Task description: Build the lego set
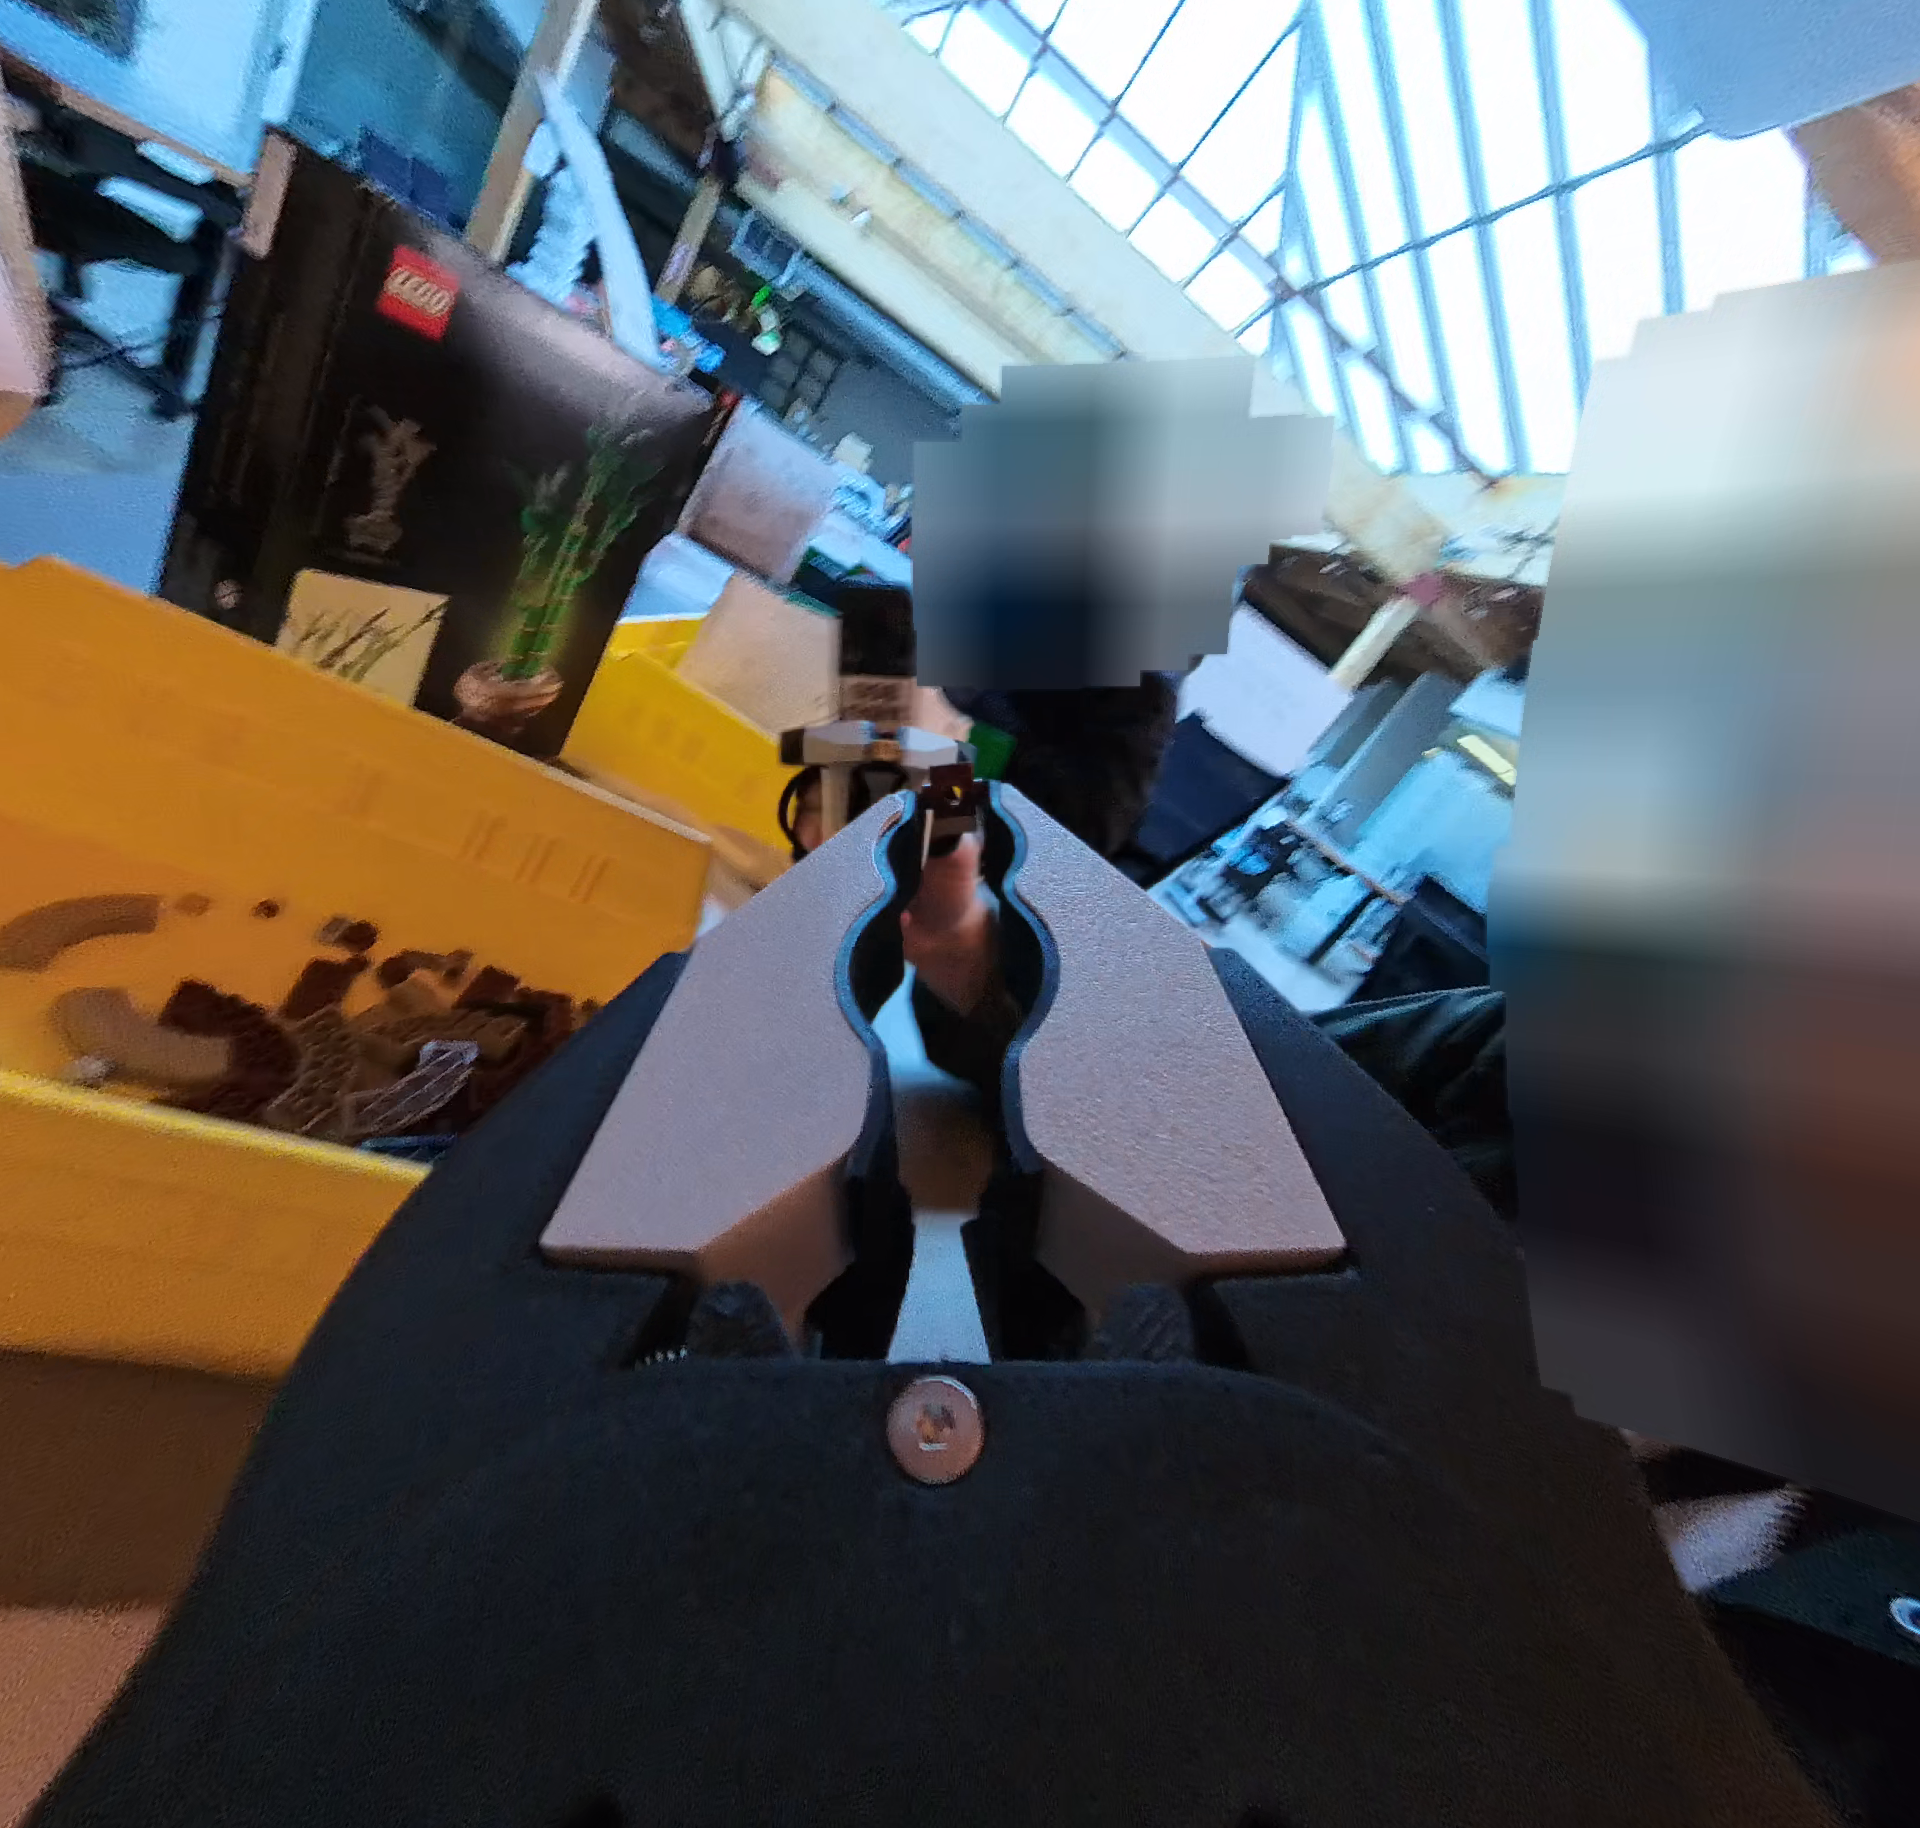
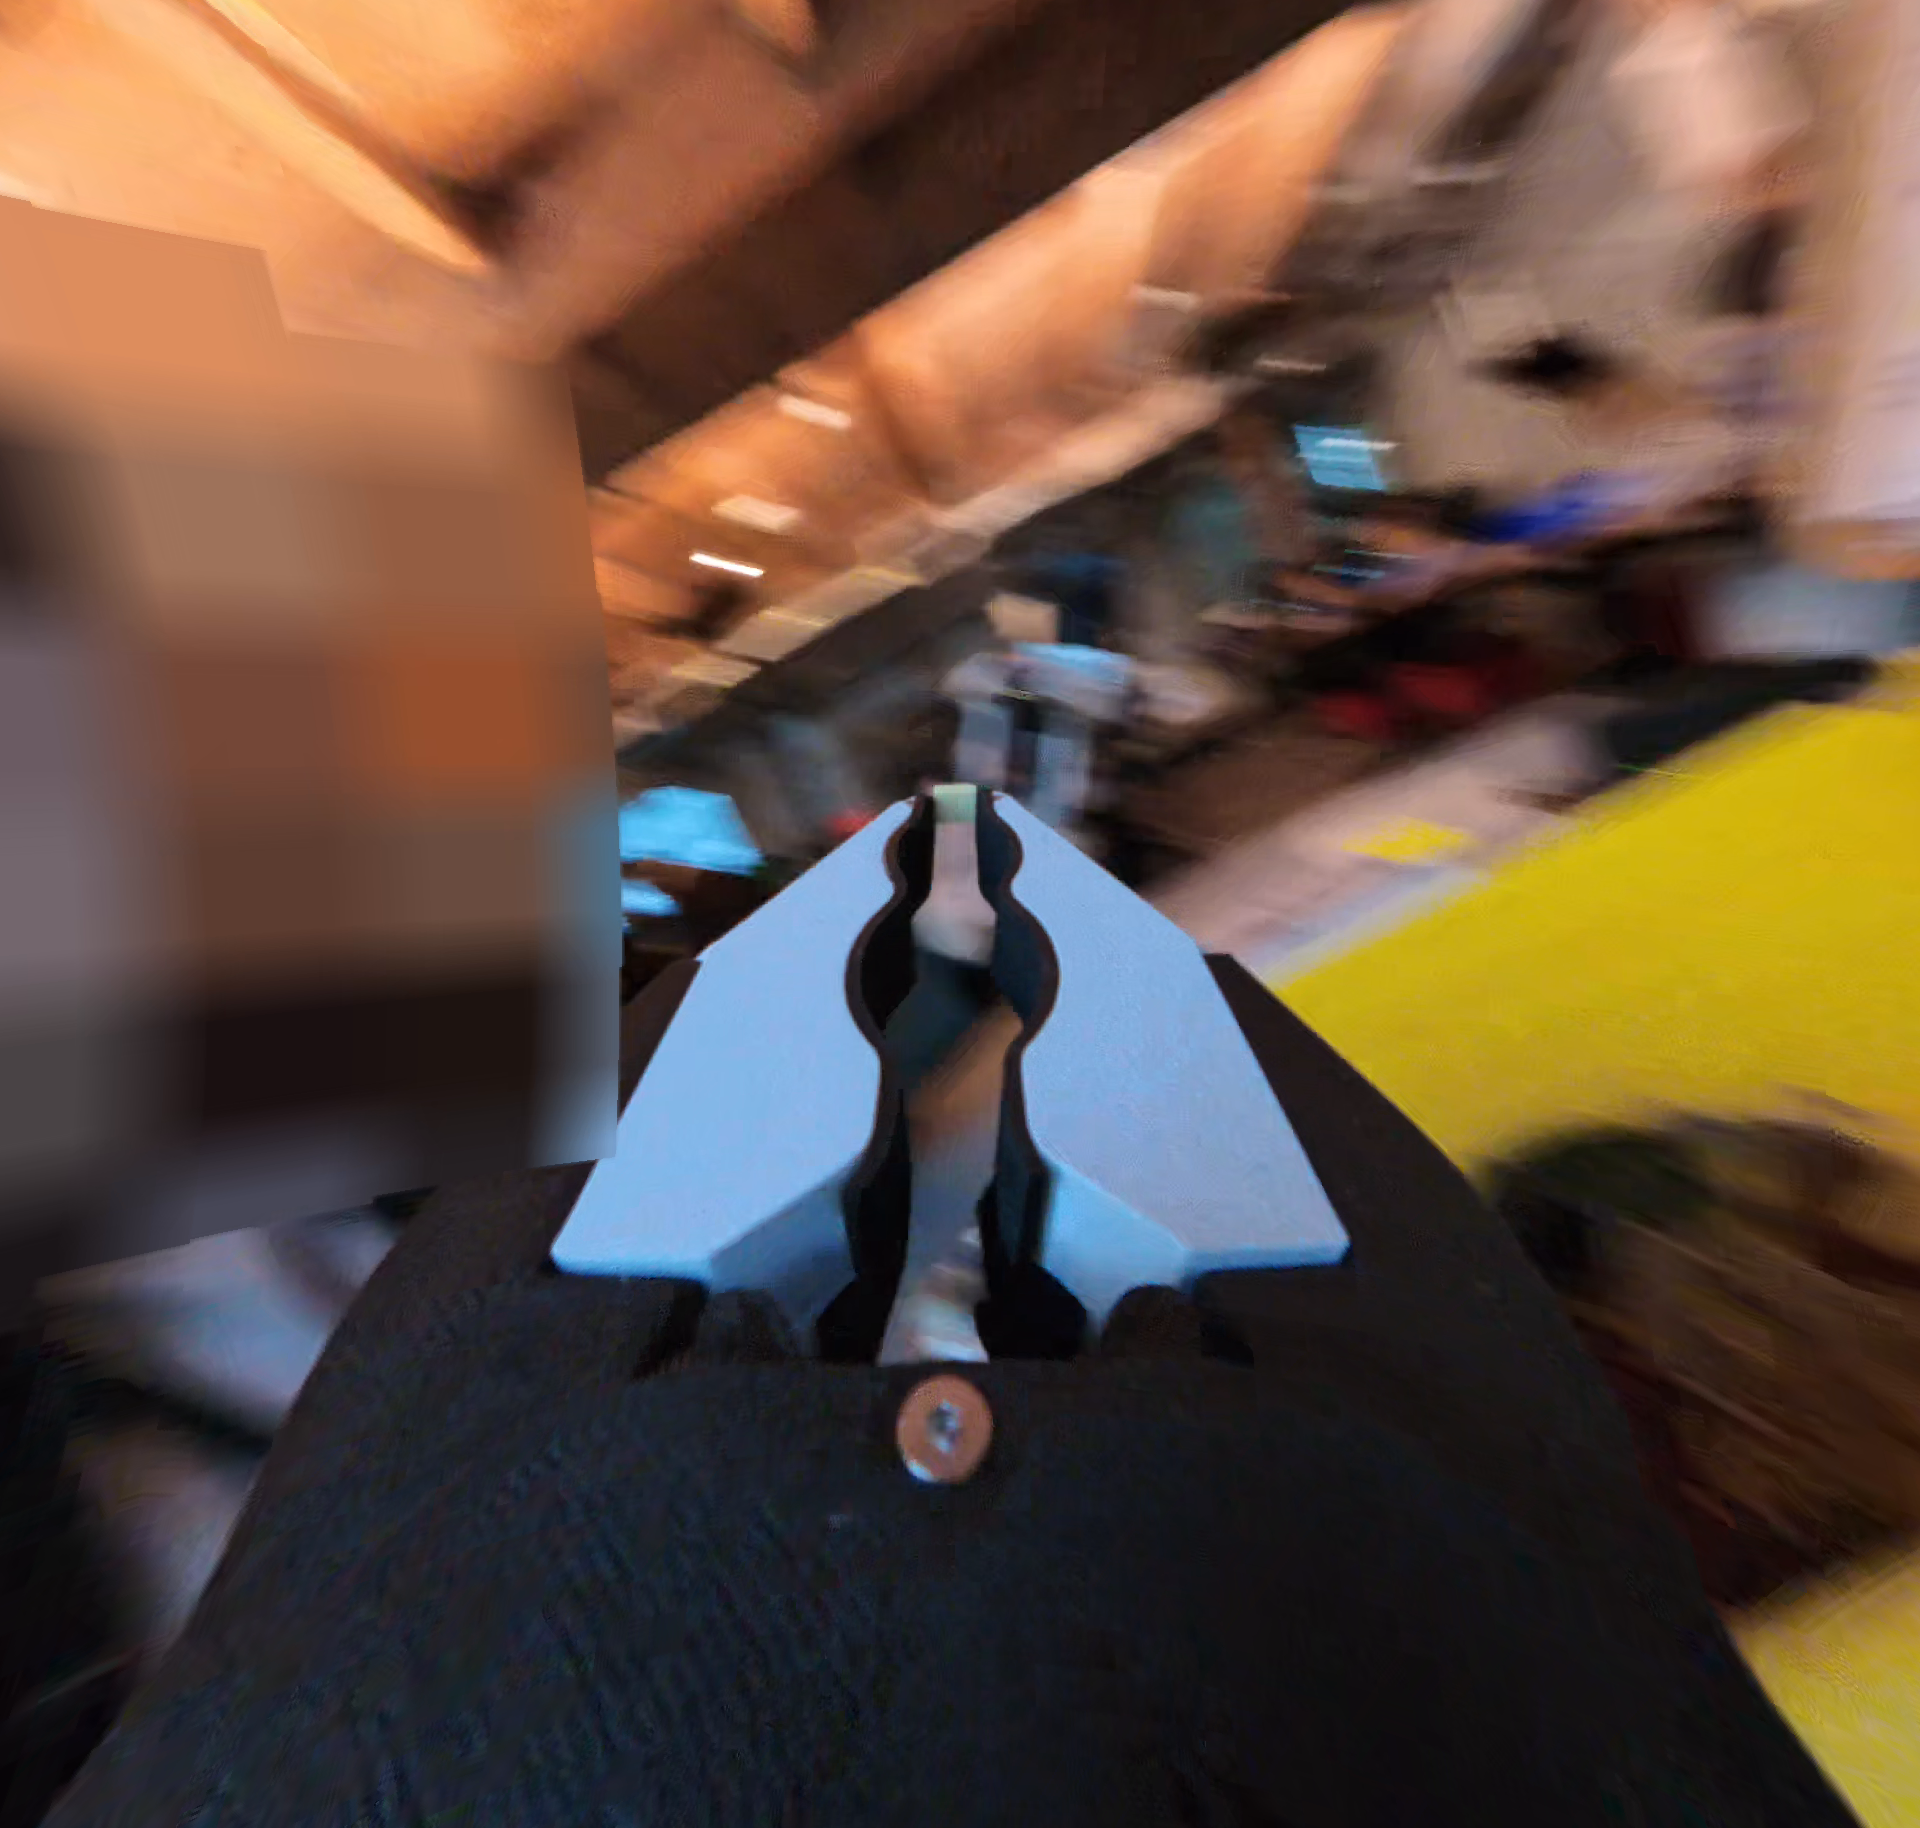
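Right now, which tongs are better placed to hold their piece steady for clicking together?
Probably left. The left tongs are shut on a small dark brown piece and their view is sharp. The right tongs pinch a pale piece, but that view is smeared, so they seem to be moving.

Red brand logo on upper corner of black set box point(image 1: 416, 469); other print unreadable.

Left tongs point(image 1: 954, 802) raised, tips pinched nearly together, right tongs point(image 2: 954, 807) raised, tips likewise narrowly closed
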`<state>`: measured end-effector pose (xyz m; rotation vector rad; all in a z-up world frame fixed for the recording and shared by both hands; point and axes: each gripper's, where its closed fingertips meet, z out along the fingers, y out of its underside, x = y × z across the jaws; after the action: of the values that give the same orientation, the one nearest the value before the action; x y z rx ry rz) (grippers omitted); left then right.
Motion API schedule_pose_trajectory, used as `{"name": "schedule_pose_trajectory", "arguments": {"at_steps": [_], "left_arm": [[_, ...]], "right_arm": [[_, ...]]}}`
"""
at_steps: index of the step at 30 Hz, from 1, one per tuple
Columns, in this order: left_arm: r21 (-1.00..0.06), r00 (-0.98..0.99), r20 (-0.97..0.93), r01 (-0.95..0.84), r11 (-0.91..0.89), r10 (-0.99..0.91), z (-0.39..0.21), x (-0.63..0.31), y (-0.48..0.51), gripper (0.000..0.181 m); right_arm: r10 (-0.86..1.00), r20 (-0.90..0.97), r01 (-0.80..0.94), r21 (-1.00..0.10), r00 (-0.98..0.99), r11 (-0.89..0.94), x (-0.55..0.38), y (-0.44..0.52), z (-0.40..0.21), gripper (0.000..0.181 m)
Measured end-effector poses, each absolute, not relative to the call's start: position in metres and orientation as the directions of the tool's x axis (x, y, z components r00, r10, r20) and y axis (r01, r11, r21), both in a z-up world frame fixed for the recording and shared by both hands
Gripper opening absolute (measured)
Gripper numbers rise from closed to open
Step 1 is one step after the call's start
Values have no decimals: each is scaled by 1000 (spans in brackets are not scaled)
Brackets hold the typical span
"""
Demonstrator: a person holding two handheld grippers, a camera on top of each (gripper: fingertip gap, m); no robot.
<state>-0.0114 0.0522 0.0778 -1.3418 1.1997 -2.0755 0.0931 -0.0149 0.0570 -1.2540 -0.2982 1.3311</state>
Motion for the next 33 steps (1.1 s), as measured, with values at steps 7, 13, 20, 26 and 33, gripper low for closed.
{"name": "schedule_pose_trajectory", "arguments": {"at_steps": [7,13,20,26,33], "left_arm": [[-821,-422,568,-234,-521,-706,56,0,42,9],[-735,-441,665,-242,-633,-604,55,6,45,9],[-678,-416,733,-385,-626,-539,28,22,23,9],[-630,-375,775,-515,-581,-508,4,28,2,9],[-540,-329,793,-769,-342,-513,-36,1,-34,10]], "right_arm": [[234,-185,-96,-933,954,-346,125,56,-50,8],[301,-234,-145,-946,925,-289,115,52,-36,25],[657,-224,-238,-969,720,-69,52,16,26,29],[637,206,142,-978,743,151,24,1,19,39],[716,466,482,-852,520,205,-12,-17,-31,14]]}}
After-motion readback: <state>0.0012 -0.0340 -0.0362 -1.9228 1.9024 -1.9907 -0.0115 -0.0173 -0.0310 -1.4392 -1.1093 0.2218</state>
